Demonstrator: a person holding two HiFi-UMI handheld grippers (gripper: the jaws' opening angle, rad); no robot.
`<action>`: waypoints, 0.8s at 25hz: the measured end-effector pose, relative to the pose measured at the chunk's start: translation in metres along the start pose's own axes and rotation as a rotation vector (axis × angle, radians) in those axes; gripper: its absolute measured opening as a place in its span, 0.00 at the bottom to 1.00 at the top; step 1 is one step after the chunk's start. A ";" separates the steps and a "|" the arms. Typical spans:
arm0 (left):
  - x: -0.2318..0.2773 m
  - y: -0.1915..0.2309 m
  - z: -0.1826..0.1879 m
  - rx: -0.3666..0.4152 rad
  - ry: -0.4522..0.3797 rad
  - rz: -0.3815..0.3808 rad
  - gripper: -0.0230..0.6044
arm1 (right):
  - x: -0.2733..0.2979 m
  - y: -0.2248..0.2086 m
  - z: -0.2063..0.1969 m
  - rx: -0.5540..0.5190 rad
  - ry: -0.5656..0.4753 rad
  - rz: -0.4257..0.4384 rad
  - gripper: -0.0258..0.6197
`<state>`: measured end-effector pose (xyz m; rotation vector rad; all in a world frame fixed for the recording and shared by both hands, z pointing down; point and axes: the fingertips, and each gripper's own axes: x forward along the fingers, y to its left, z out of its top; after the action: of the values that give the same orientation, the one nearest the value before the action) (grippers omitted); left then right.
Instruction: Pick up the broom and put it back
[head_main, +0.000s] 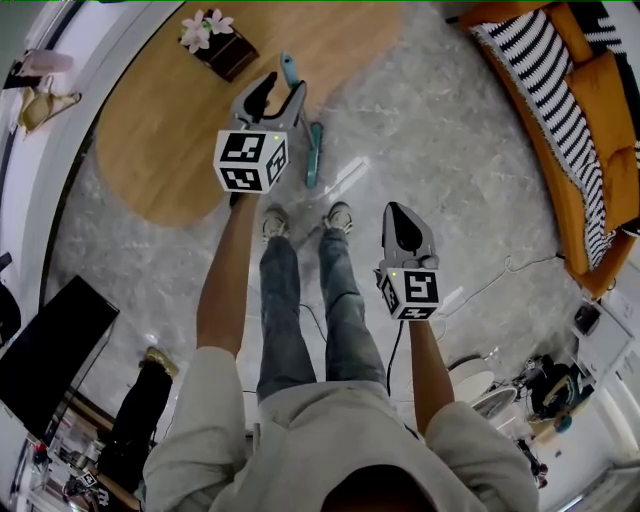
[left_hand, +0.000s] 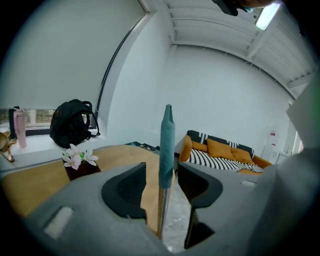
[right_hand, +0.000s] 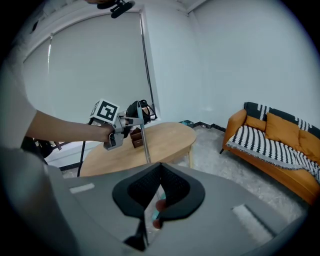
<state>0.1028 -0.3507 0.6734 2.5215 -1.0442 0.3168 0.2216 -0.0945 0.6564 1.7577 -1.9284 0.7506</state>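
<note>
The broom stands nearly upright beside the wooden table, its teal grip (left_hand: 166, 142) on top of a metal pole (right_hand: 145, 145). Its teal head (head_main: 315, 155) rests on the marble floor. My left gripper (head_main: 275, 95) is up at the grip, and in the left gripper view its jaws (left_hand: 161, 170) stand open with the handle between them, close to the right pad. My right gripper (head_main: 396, 212) hangs lower and nearer to me, off to the right of the broom. It is shut (right_hand: 160, 167) with nothing in it.
An oval wooden table (head_main: 170, 130) carries a dark box of flowers (head_main: 215, 40). An orange sofa (head_main: 585, 150) with striped cushions lines the right wall. A black backpack (left_hand: 72, 122) sits on the window ledge. A cable (head_main: 480, 285) trails over the floor by my shoes (head_main: 275, 222).
</note>
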 end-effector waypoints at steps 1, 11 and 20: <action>0.002 0.000 0.000 0.002 0.002 -0.002 0.35 | 0.001 -0.001 0.000 -0.001 0.000 0.000 0.04; 0.010 -0.005 0.001 0.017 -0.011 -0.028 0.28 | 0.004 -0.001 -0.003 -0.009 0.011 -0.001 0.04; 0.003 -0.020 0.002 0.069 -0.022 -0.041 0.18 | 0.000 -0.001 -0.003 -0.013 0.008 0.001 0.04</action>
<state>0.1193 -0.3406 0.6671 2.6099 -1.0043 0.3199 0.2229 -0.0931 0.6591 1.7430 -1.9247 0.7426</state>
